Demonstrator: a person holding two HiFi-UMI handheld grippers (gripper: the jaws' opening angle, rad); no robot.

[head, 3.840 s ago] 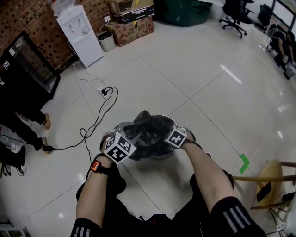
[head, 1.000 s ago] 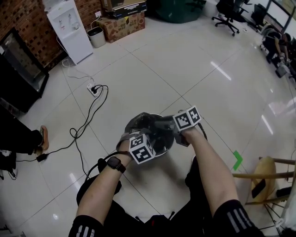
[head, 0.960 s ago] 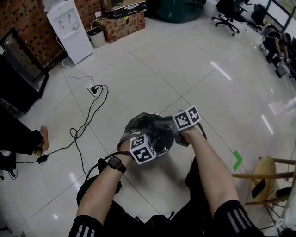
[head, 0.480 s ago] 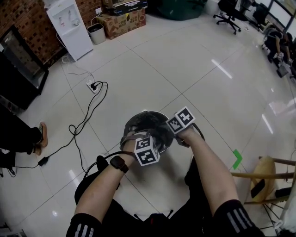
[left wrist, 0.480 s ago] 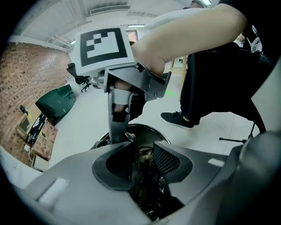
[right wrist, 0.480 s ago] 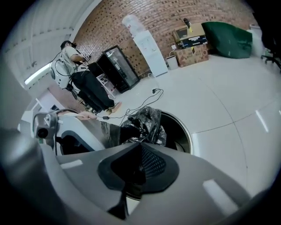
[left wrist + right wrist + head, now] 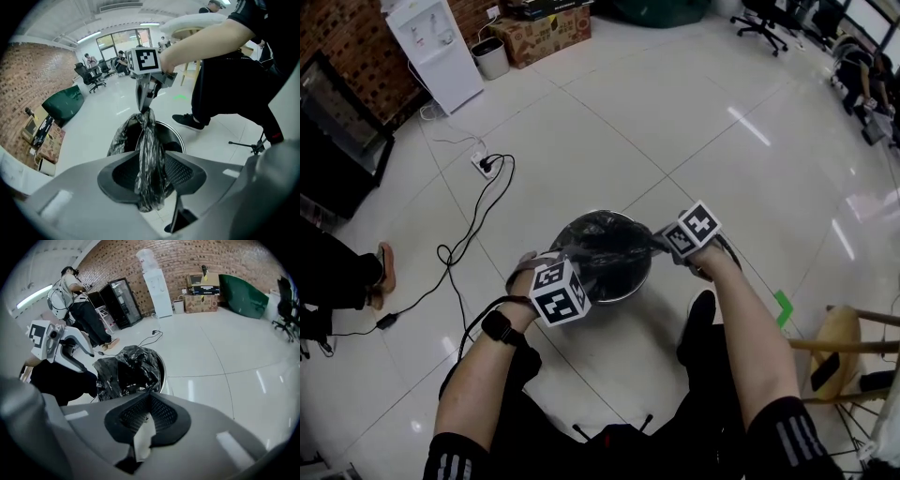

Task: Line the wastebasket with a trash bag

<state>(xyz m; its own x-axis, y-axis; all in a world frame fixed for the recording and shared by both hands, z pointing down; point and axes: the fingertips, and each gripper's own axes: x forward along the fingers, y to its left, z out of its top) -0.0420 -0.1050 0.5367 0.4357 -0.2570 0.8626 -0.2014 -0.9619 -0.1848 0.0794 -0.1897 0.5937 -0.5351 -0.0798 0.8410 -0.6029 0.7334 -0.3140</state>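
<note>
- Crinkled black plastic trash bag (image 7: 598, 246) bunched in and over the mouth of the round shiny metal wastebasket (image 7: 634, 284) on the glossy white tiled floor (image 7: 675, 122).
- Right gripper (image 7: 149, 394) clenched on a stretched strand of bag film above the rim.
- Left gripper (image 7: 151, 160) just eased apart, grip released, the same strand lying between its jaws.

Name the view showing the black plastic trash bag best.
Right gripper view: the black plastic trash bag is large, bunched over the metal wastebasket. Head view: small, from above. Left gripper view: mostly one stretched strand.
</note>
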